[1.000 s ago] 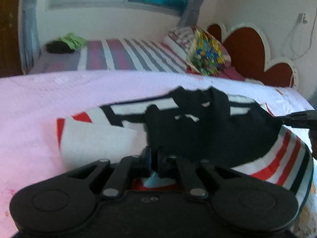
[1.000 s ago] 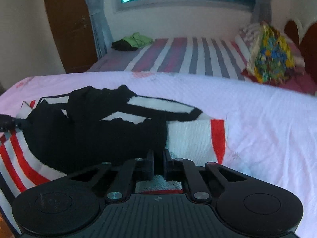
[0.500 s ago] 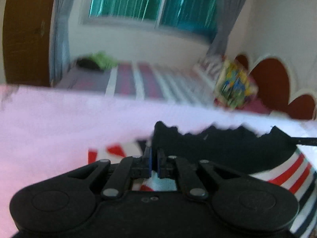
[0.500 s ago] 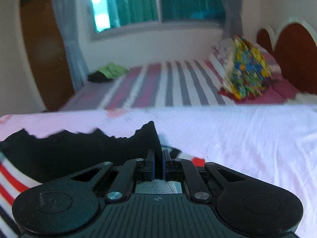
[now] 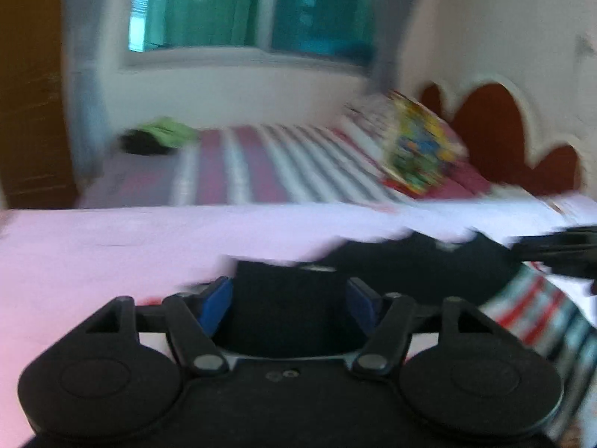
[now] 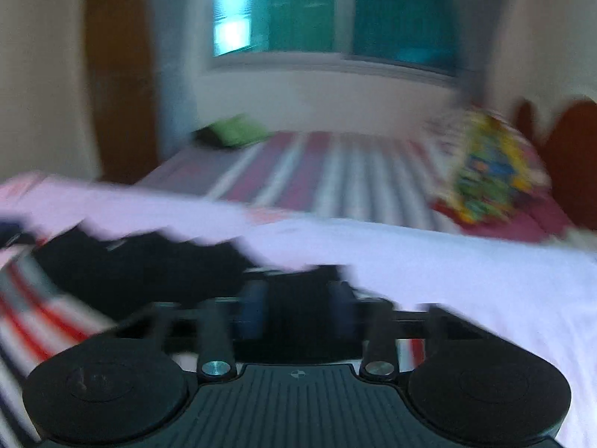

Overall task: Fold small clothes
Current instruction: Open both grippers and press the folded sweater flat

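Black cloth with red, white and dark stripes, the small garment (image 5: pixel 429 272) lies on the pink sheet (image 5: pixel 112 254) of the near bed, bunched up with its dark side folded over the striped part. In the left wrist view it spreads from about six o'clock out to three o'clock. The left gripper (image 5: pixel 289 298) has its blue pads (image 5: pixel 214 304) standing wide and its jaws are opening; dark cloth sits between them, but the pads do not seem to press on it, so I judge this corner as just let go. At three o'clock the tip of the other tool pokes in.

In the right wrist view the same garment runs from nine o'clock toward six o'clock. The right gripper (image 6: pixel 298 311) is blurred; its jaws are opening too, with dark fabric between them, apparently not pinched.

As a judgement: one fold has been laid over, and the piece is not yet a neat packet. Smoothing and a further fold look left to do.

No container shows in either view. At eleven o'clock a green and black bundle (image 6: pixel 231 134) rests on the striped far bed (image 6: pixel 335 171).
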`<action>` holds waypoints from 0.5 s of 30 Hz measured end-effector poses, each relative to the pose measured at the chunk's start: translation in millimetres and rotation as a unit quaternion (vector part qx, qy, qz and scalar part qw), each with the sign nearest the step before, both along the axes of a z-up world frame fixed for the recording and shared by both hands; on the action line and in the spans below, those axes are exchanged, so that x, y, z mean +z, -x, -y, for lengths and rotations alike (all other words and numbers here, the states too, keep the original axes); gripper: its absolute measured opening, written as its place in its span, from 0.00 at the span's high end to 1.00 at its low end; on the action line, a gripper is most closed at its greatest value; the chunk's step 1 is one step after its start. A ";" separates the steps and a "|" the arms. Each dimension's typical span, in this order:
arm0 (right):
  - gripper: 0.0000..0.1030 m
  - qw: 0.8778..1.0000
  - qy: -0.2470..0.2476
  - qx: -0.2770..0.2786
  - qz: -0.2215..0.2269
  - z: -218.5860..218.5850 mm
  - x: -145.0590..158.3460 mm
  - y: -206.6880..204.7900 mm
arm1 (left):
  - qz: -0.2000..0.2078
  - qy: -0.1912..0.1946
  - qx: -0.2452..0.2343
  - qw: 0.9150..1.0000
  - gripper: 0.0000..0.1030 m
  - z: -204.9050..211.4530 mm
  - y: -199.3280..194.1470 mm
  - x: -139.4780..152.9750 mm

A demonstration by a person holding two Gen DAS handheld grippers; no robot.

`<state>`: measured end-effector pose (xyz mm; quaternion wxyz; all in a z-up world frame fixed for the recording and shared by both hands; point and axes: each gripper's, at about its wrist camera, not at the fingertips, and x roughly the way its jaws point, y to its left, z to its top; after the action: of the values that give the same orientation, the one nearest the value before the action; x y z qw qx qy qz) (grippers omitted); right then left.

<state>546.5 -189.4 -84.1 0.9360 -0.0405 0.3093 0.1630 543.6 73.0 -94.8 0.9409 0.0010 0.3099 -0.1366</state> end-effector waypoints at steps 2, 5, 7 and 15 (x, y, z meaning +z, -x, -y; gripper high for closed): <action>0.86 0.999 0.001 0.028 -0.024 -27.7 -10.5 -4.7 | -0.027 -0.011 -0.031 0.999 0.37 34.6 -6.7 -10.1; 0.86 0.998 0.001 0.044 -0.050 -44.5 -25.6 -10.2 | -0.049 -0.011 -0.041 0.998 0.35 54.3 -15.7 -30.6; 0.86 0.999 0.029 0.016 -0.040 -36.0 -31.5 -11.5 | -0.029 -0.041 -0.017 0.999 0.33 43.4 -15.8 -40.0; 1.00 0.993 -0.007 -0.104 -0.045 37.5 -13.7 -17.0 | -0.001 -0.079 0.053 0.996 0.35 -0.7 -13.4 -36.1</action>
<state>563.5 -227.0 -97.9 0.9334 0.0063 0.3523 0.0684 557.0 73.7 -131.0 0.9435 0.0584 0.3202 -0.0620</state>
